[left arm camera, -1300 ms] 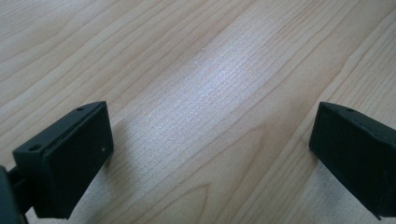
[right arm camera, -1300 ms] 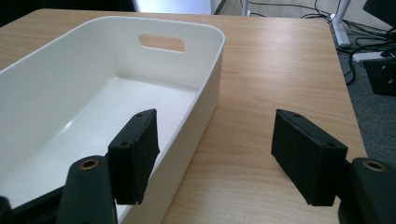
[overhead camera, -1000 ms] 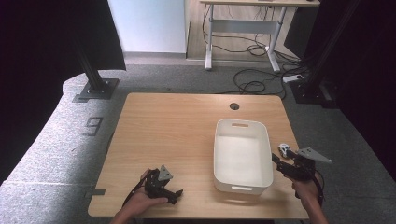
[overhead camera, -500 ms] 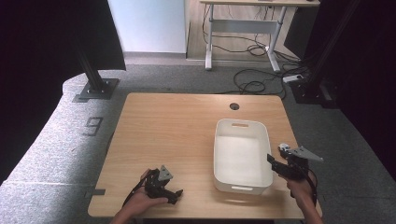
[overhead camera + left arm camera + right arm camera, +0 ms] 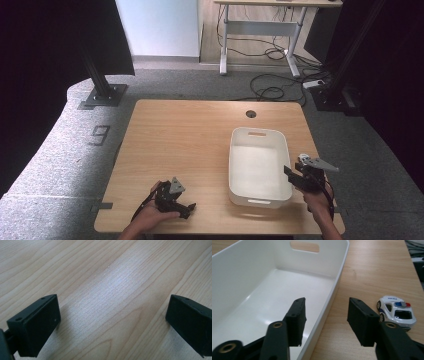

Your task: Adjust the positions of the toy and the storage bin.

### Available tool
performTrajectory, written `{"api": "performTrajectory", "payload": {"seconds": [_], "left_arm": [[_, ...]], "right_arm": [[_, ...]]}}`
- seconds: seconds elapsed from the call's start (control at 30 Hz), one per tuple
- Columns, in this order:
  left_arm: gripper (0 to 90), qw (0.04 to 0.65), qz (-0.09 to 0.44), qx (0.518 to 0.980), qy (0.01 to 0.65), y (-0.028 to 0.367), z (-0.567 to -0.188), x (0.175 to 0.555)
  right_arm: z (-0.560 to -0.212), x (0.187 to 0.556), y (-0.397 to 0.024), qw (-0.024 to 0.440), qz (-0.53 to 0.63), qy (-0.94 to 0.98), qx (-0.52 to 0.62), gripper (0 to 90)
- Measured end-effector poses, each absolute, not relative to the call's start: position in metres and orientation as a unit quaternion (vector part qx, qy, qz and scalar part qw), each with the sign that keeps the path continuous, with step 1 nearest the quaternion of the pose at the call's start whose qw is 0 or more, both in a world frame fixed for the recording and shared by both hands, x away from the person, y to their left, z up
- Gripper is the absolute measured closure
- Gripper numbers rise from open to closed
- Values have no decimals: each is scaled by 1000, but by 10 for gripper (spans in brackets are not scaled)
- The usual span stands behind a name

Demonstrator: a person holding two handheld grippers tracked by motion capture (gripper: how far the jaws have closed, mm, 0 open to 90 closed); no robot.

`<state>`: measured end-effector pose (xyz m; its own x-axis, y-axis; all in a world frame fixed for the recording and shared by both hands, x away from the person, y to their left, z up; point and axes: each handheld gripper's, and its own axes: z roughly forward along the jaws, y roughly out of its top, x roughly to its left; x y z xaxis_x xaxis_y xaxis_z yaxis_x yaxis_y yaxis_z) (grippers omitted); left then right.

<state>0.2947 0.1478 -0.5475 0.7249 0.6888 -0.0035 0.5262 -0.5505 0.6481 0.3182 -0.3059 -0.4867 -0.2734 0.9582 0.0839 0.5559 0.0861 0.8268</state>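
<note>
While my right gripper [image 5: 325, 315] hangs over the long side wall of the white plastic bin [image 5: 254, 297], its jaws have just been closing and now stand abt half spread, one jaw inside the bin, the other outside over the table [image 5: 372, 267]. The bin's wall runs up between them, but the pads aren't pressing on it as far as I can see, so nothing is pinched. From the high view the right gripper [image 5: 295, 176] sits at the bin's [image 5: 258, 165] right edge, near the corner closest to me, w/ my right hand [image 5: 316, 200] behind it.

A toy police car [image 5: 396, 311], white w/ red and blue roof lights, sits on the table just outside the bin on the right gripper's outer side, near the outside jaw but not touching it. The bin itself is on the right half of the table [image 5: 185, 135], long axis running away from me, a handle slot in the far end wall; its floor looks bare.

My left gripper [image 5: 184, 206] rests low at the near-left part of the table, well apart from the bin, held in my left hand [image 5: 152, 216]. In the left gripper view its jaws are spread wide over bare wood grain [image 5: 110, 290], nothing btw them.
</note>
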Motion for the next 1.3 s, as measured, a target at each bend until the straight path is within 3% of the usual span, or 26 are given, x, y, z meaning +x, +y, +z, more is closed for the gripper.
{"api": "performTrajectory", "payload": {"seconds": [0.9,1.3], "left_arm": [[0,320,126,872,348,148,-547,295],[0,320,126,872,348,148,-547,295]], "right_arm": [[-489,320,-296,236,373,684,581,760],[-488,318,-290,235,372,670,598,765]]}}
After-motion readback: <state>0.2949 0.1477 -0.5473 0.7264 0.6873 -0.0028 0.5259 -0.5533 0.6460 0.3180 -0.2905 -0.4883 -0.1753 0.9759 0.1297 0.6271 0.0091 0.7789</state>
